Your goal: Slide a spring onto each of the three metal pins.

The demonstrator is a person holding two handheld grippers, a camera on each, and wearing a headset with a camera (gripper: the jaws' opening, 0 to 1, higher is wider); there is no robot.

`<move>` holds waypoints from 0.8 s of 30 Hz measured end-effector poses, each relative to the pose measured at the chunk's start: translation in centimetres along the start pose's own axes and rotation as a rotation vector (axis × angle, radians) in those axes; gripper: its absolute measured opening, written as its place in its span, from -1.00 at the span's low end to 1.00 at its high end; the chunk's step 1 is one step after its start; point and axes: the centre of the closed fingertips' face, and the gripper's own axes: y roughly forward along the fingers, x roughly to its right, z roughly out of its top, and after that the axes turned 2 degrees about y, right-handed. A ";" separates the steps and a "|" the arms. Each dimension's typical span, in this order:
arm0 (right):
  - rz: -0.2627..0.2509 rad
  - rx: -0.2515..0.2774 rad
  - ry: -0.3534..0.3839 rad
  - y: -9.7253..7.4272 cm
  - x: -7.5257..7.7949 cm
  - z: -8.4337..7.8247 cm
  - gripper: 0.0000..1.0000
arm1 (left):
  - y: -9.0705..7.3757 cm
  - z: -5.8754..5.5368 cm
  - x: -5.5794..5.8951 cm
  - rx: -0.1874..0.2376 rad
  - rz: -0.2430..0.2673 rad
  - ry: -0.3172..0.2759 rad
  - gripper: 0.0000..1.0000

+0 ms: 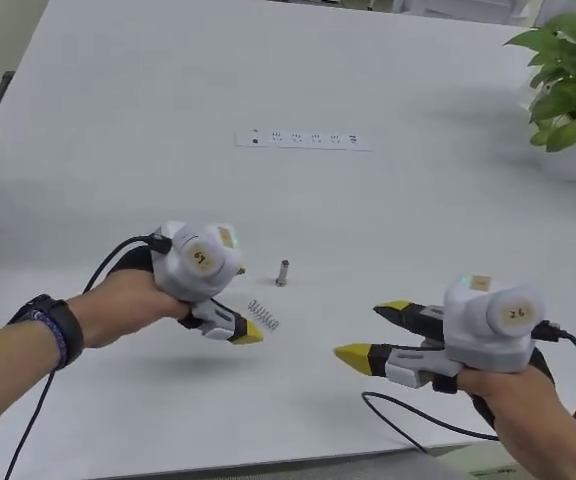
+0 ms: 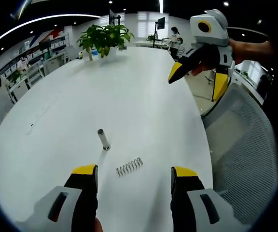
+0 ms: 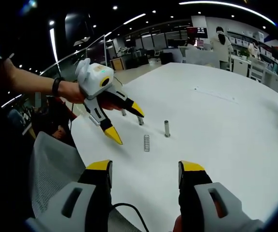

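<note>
The spring (image 2: 129, 166) lies on its side on the white desk (image 1: 418, 200), toward the near edge and between the left gripper's (image 2: 134, 172) jaws as its own view looks along them. Those jaws stand wide apart with nothing in them. The metal pin (image 2: 103, 139) stands upright just past the spring, toward the far edge, not touching it. The right gripper (image 1: 373, 330) hovers near the near edge, well apart from both, its jaws also spread wide and empty.

The spring looks a light, thin wire coil: likely to roll, to flip out of a hard pinch, and to deform if squeezed. A gentle grip across the coil near 1 end would leave the other end free to go over the pin. The pin looks stiff but small and could topple if nudged sideways.

Count: 1 spring and 1 pin show clearly. In the right gripper view, 2 more small grey pieces sit behind the left gripper's jaw, too small to identify.
</note>
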 end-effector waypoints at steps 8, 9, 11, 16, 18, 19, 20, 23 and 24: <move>-0.006 -0.006 0.010 -0.2 0.3 -0.3 0.07 | 2.7 -0.4 0.1 -0.022 -0.049 -0.025 0.10; -0.007 -0.006 0.013 -0.2 0.4 -0.3 0.07 | 2.9 -0.5 0.1 -0.024 -0.052 -0.026 0.09; -0.011 -0.008 0.015 -0.3 0.5 -0.3 0.07 | 3.3 -0.7 0.1 -0.031 -0.064 -0.035 0.08; -0.020 -0.013 0.021 -0.5 0.7 -0.5 0.06 | 4.1 -1.5 0.9 -0.050 -0.111 -0.035 0.04; -0.022 -0.013 0.022 -0.5 0.8 -0.5 0.06 | 4.2 -2.0 1.0 -0.063 -0.124 -0.030 0.03; -0.023 -0.012 0.023 -0.6 0.8 -0.5 0.06 | 4.2 -2.2 1.1 -0.069 -0.128 -0.030 0.02; -0.023 -0.013 0.023 -0.6 0.8 -0.5 0.05 | 4.1 -2.3 1.2 -0.070 -0.132 -0.033 0.01; -0.026 -0.013 0.023 -0.6 0.8 -0.5 0.05 | 4.0 -2.7 1.3 -0.075 -0.136 -0.034 -0.02; -0.026 -0.013 0.024 -0.7 0.8 -0.5 0.05 | 3.9 -2.9 1.5 -0.078 -0.138 -0.034 -0.04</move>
